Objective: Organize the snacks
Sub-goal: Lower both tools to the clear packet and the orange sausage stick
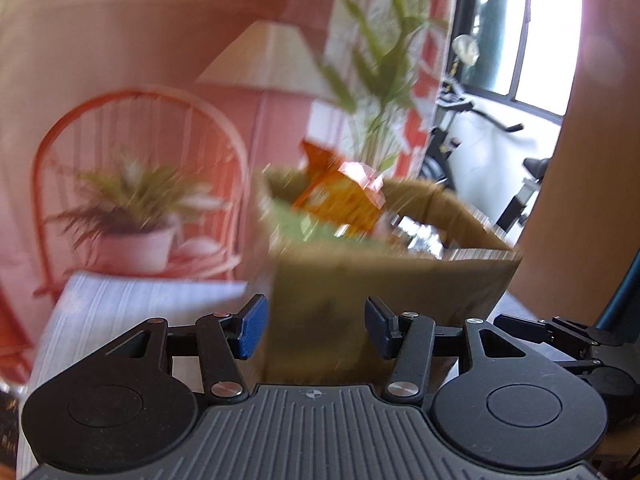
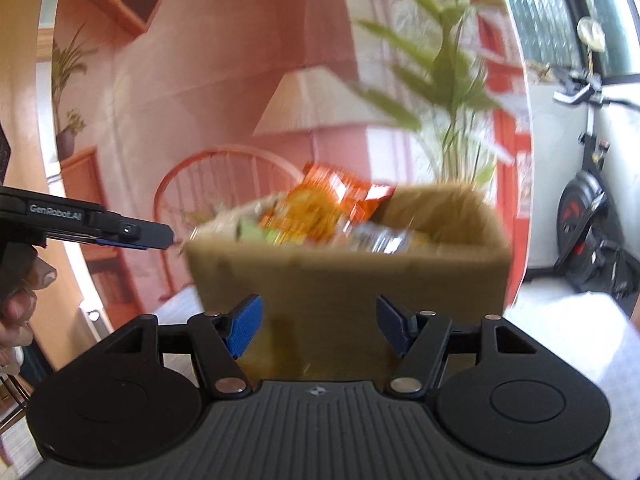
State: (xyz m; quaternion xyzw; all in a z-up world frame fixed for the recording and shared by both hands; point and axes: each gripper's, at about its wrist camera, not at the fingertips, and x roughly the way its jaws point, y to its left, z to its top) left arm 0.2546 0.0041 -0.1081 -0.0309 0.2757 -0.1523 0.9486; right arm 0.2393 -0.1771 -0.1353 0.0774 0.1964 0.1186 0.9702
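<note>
A brown cardboard box (image 1: 384, 280) stands right ahead of both grippers, blurred by motion; it also shows in the right wrist view (image 2: 352, 280). An orange snack bag (image 1: 340, 196) sticks up out of it beside a green pack and a shiny silver pack (image 1: 420, 236). The right wrist view shows the orange bag (image 2: 332, 200) and silver pack (image 2: 376, 240) too. My left gripper (image 1: 316, 330) is open and empty, close to the box's near wall. My right gripper (image 2: 320, 328) is open and empty, also close to that wall. The left gripper appears from the side in the right wrist view (image 2: 132, 234).
The box rests on a white striped cloth (image 1: 132, 304). Behind it is a pink backdrop picturing a chair, lamp and plants (image 1: 132, 200). An exercise bike (image 2: 588, 216) stands at the right by a window.
</note>
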